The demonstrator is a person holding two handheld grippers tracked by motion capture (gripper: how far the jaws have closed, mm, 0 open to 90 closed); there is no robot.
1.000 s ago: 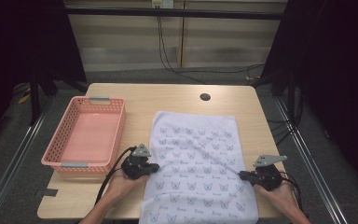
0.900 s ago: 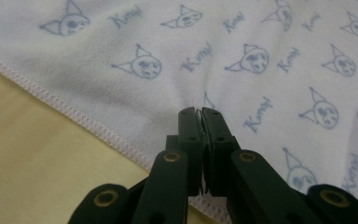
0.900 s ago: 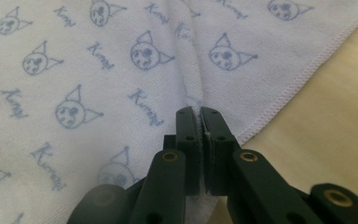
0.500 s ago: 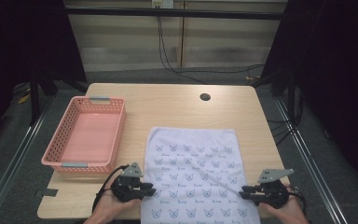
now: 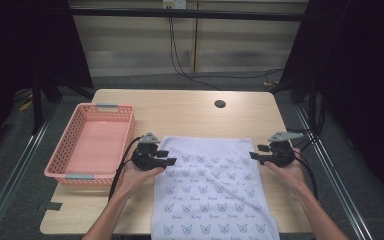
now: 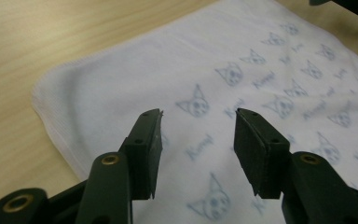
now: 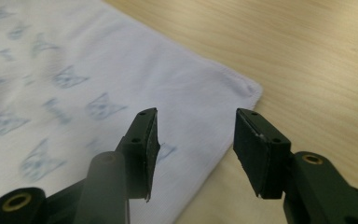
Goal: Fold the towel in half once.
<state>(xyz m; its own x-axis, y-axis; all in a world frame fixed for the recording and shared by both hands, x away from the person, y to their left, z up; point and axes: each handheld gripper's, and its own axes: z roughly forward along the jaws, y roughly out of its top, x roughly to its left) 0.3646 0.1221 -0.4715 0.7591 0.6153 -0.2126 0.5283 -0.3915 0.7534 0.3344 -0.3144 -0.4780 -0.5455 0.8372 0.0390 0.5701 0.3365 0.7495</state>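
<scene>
- Two grippers, one towel [image 5: 212, 187], so I'm treating this as a fold-and-tidy job. The towel lies flat on the table [image 5: 190, 112], its far edge between my two hands and its near end hanging over the table's front edge.
- Left gripper [image 5: 169, 157] sits at the far-left corner. Its jaws have just been opening and now stand spread above the cloth with nothing pinched; the left gripper view shows the fabric flat underneath.
- Right gripper [image 5: 256, 153] is the same story at the far-right corner: jaws just opened, gaping, cloth lying free below them.
- Doing it well, I reckon: keep both hands level with each other so the edge stays straight, and back off without snagging the hem.
- For the next grab I'd take the corners right at the hem, both at once, or the fold goes crooked.
- Pose: both forearms come in from the near side, hands low, jaws pointing inward across the towel towards each other.
- Pink basket [image 5: 92, 145] waits to the left, well apart from the cloth.
</scene>
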